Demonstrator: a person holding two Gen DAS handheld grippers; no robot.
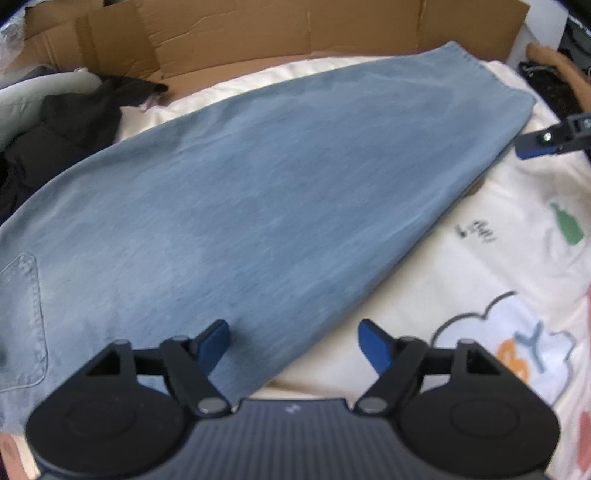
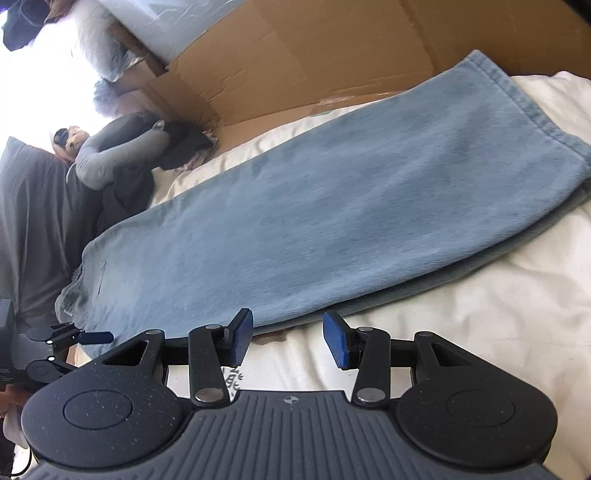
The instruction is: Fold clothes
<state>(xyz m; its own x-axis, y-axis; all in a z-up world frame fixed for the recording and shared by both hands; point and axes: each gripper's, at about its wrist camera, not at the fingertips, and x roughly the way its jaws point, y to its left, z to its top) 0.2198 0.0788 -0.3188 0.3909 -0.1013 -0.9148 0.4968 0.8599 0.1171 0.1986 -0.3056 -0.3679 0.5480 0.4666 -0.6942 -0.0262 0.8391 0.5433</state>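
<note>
Light blue jeans (image 1: pixel 258 192) lie flat and folded lengthwise on a white printed sheet (image 1: pixel 498 258), with a back pocket (image 1: pixel 22 314) at the near left and the hem (image 1: pixel 480 70) at the far right. My left gripper (image 1: pixel 293 345) hovers over the jeans' near edge, open wide, with nothing between its blue pads. My right gripper (image 2: pixel 288 339) stands open at the near edge of the jeans (image 2: pixel 314 192), its pads clear of the cloth. In the left wrist view one finger (image 1: pixel 535 144) of the right gripper pokes in by the hem end.
Flattened cardboard (image 1: pixel 258 33) lines the far side. A heap of dark clothes (image 1: pixel 66 122) lies at the far left. A person in a grey sleeve (image 2: pixel 110 155) stands at the waist end of the jeans. A hand (image 1: pixel 554 62) shows at the far right.
</note>
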